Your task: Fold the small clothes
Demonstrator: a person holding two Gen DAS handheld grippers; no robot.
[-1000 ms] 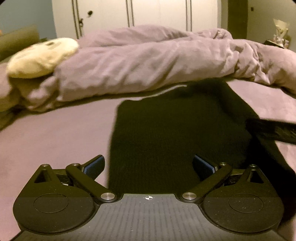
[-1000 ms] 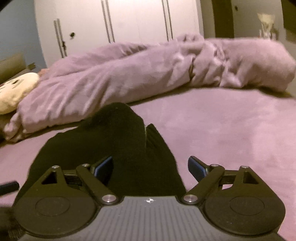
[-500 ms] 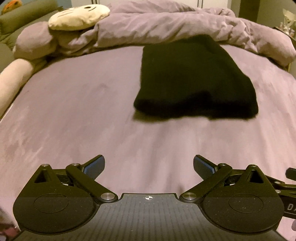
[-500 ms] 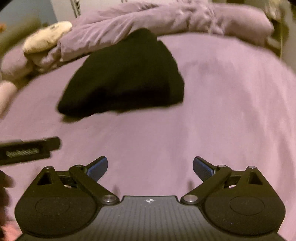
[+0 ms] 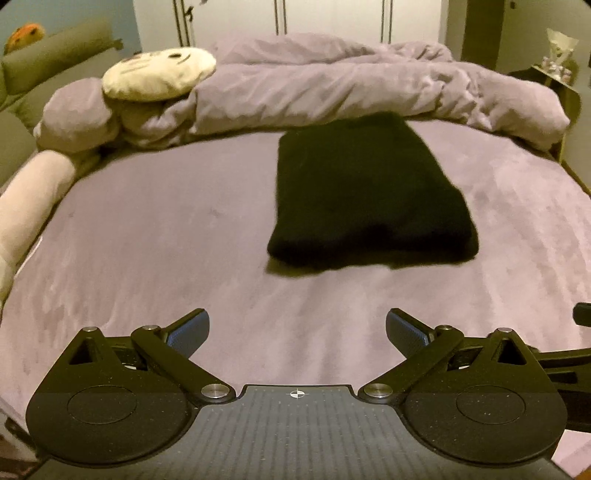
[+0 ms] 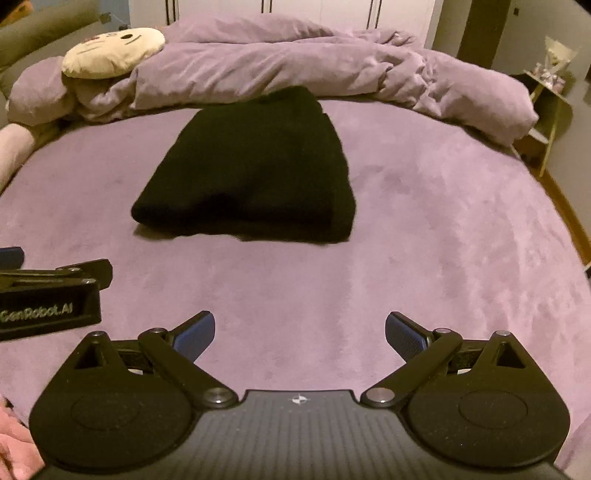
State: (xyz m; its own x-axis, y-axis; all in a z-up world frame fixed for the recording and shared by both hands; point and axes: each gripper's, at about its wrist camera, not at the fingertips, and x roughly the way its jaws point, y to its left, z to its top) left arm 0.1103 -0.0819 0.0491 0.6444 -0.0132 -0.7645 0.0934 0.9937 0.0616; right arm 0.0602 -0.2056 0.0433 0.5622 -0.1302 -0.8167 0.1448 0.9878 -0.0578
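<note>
- My left gripper (image 5: pixel 297 330) has its fingers spread wide with nothing between them; only the purple bed sheet (image 5: pixel 155 236) shows in the gap.
- My right gripper (image 6: pixel 300 332) is the same: fingers wide apart, holding nothing, above bare sheet.
- The black garment (image 5: pixel 369 195) lies folded into a thick rectangle on the bed, well ahead of both grippers and touched by neither.
- In the left view the garment sits ahead and to the right; in the right view (image 6: pixel 255 170) it sits ahead and a little to the left, so it lies between the two.
- Its far edge reaches close to the rumpled purple duvet (image 5: pixel 351 92) bunched across the back of the bed; I cannot tell whether they touch.
- A cream plush toy (image 5: pixel 159 74) with a face rests on the duvet at the back left.
- A pale bolster pillow (image 5: pixel 26 199) runs along the bed's left edge.
- In the right view, the side of my left gripper shows at the left edge, printed with light lettering.
- White wardrobe doors (image 5: pixel 295 18) stand behind the bed.
</note>
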